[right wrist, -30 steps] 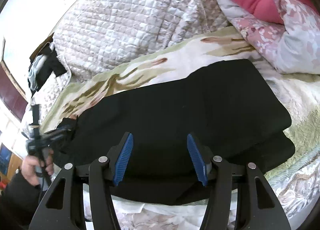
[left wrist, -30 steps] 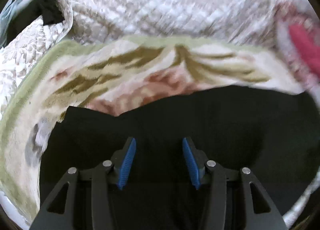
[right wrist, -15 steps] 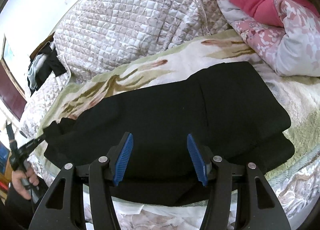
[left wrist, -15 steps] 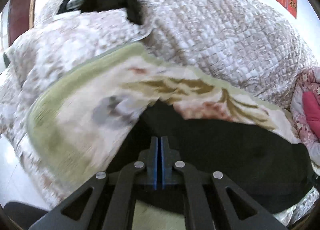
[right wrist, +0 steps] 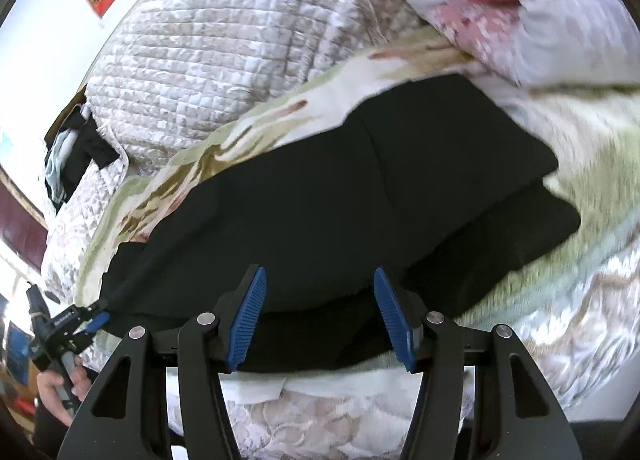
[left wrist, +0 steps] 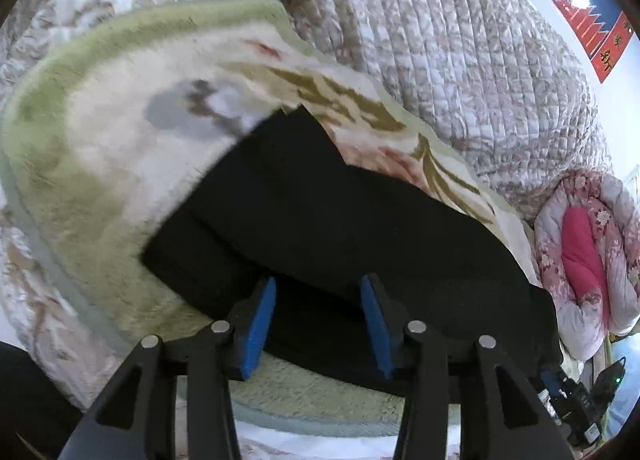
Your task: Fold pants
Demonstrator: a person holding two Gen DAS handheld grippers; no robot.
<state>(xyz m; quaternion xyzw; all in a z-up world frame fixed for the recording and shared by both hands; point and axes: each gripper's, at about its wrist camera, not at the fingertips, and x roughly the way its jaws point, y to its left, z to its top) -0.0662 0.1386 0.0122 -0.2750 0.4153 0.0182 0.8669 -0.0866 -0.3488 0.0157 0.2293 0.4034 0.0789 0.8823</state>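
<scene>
Across the middle of both wrist views lies the pair of black fabric pants (left wrist: 340,228), folded in layers on a cream fleece blanket with green border and leaf print (left wrist: 92,164). At the bottom of the left view, the left gripper (left wrist: 318,320) has just been opening; its blue-padded jaws stand apart over the pants' near edge, nothing pressed between them. At the bottom of the right view, the right gripper (right wrist: 320,312) hangs with jaws apart (empty) over the pants' lower edge. A white quilted bedspread (right wrist: 208,72) fills the upper frame
</scene>
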